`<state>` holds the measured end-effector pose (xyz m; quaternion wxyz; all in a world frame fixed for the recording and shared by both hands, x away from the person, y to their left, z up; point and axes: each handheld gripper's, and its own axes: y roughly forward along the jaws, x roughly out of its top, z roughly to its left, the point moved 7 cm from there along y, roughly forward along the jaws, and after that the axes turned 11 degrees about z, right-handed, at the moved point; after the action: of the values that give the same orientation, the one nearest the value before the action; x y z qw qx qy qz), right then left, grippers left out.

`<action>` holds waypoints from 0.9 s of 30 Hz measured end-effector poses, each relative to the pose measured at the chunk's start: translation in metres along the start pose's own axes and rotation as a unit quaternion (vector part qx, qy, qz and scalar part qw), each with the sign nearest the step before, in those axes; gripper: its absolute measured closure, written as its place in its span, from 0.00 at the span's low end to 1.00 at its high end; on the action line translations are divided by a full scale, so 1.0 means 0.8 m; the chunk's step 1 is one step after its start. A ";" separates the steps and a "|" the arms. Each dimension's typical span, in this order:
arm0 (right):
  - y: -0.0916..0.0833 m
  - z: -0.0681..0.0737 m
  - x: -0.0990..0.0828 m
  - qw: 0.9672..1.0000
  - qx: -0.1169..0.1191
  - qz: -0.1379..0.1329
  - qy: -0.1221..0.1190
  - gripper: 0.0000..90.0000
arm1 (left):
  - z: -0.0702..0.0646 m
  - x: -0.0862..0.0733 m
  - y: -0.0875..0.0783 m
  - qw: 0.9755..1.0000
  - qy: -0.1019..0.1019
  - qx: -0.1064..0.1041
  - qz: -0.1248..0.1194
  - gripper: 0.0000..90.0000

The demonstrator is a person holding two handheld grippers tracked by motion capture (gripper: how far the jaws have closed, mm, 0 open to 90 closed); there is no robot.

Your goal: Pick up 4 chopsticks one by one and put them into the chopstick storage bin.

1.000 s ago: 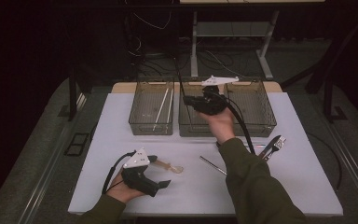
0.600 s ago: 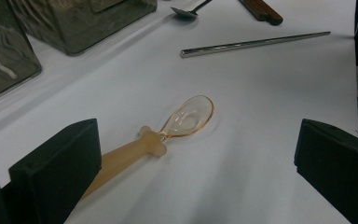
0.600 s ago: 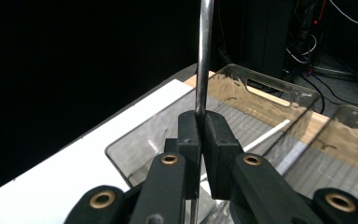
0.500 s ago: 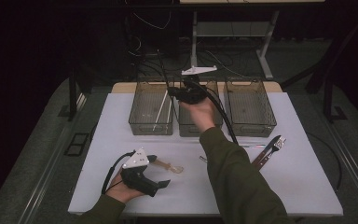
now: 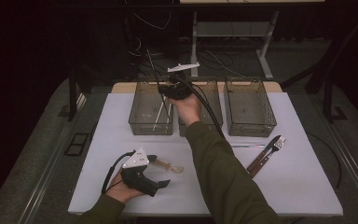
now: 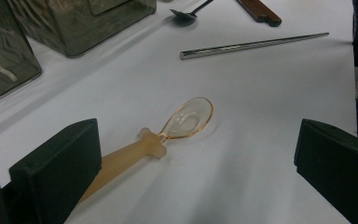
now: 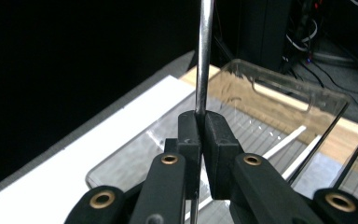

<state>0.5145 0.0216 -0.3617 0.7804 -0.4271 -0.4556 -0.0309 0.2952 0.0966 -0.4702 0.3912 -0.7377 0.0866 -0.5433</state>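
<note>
A glossy metal chopstick, a translucent amber plastic spoon, clear smoky plastic bins.

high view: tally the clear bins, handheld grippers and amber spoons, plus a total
clear bins: 3
grippers: 2 (left gripper, right gripper)
amber spoon: 1
total: 6
</note>
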 end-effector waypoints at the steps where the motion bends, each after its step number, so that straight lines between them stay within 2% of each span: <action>1: 0.005 -0.001 -0.002 1.000 0.000 0.005 0.004 0.96 | 0.000 0.000 0.000 1.000 0.000 0.000 0.000 0.00; 4: 0.017 -0.004 -0.011 1.000 -0.003 0.024 0.013 0.96 | 0.000 -0.001 -0.001 1.000 0.004 0.000 0.005 0.00; 7: 0.029 -0.006 -0.018 0.999 -0.008 0.040 0.012 0.96 | -0.001 -0.001 0.000 1.000 0.002 -0.001 0.006 0.00; 15: 0.052 -0.007 -0.036 0.997 -0.015 0.072 0.020 0.96 | -0.001 -0.001 -0.001 1.000 0.005 -0.003 0.008 0.00; 22: 0.068 -0.010 -0.052 0.993 -0.029 0.112 0.031 0.94 | -0.002 -0.001 0.000 1.000 0.005 -0.005 0.010 0.00; 24: 0.070 -0.010 -0.054 0.993 -0.022 0.112 0.036 0.85 | -0.002 -0.001 0.000 1.000 0.005 -0.005 0.009 0.00; 27: 0.066 -0.012 -0.053 0.993 -0.028 0.111 0.027 0.76 | -0.002 -0.001 0.000 1.000 0.005 -0.005 0.008 0.00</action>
<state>0.5195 0.0338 -0.4286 0.7783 -0.4962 -0.3834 0.0318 0.2932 0.0961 -0.4708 0.3915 -0.7360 0.0974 -0.5437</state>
